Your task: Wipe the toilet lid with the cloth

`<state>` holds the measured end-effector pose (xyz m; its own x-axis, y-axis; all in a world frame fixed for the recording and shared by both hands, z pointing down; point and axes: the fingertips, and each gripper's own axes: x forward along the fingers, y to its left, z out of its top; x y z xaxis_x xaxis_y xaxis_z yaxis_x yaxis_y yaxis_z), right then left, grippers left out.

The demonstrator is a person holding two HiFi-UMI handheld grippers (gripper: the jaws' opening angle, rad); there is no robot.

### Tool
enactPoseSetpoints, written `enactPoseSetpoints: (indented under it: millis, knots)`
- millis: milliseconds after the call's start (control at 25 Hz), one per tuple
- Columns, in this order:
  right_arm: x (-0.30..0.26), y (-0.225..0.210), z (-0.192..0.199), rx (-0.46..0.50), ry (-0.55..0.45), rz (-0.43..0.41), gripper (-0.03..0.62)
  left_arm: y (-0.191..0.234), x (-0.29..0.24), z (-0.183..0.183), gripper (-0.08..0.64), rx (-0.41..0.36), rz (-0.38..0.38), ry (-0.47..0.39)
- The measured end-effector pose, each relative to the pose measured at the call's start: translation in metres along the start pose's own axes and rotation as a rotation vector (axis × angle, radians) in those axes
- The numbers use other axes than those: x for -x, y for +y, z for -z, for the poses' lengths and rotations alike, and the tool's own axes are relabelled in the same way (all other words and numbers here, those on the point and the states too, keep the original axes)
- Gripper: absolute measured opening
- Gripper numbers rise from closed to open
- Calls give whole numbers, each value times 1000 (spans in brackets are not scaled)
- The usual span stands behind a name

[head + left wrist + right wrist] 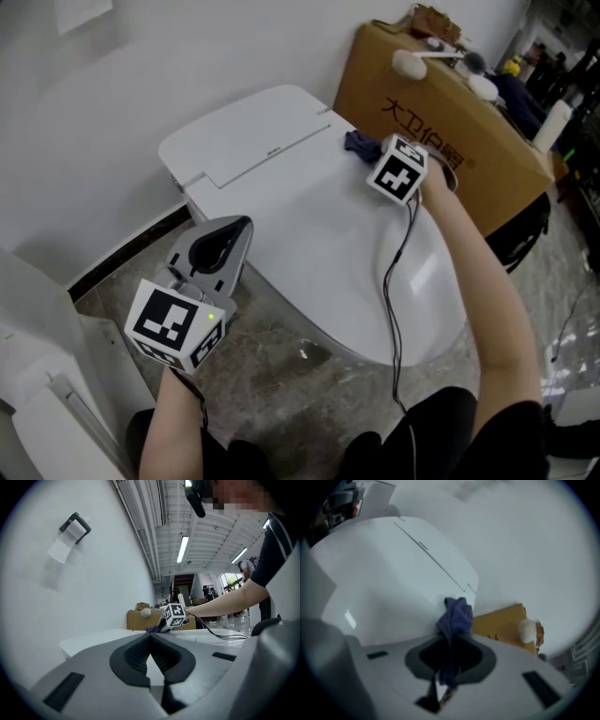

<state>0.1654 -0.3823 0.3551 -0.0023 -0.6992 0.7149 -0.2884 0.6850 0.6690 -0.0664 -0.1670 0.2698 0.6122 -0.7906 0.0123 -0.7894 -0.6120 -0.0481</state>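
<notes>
Now right gripper (375, 153) pinches cloth (357, 142), toilet lid (314, 230) far edge — left gripper (232, 234) closed.

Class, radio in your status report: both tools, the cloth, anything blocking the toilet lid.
Right tool shut on cloth, at the toilet lid's rear edge. Left tool shut, empty, off the lid's side. Lid surface unobstructed.

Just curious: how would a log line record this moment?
right gripper: shut on cloth at toilet lid rear | left gripper: shut, empty
</notes>
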Motion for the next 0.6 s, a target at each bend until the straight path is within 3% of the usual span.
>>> enactPoseSetpoints:
  millis: [600]
  knots:
    - [36,42,-12,49,-42,-22,67,-2,-2,7,12,-5,4,15]
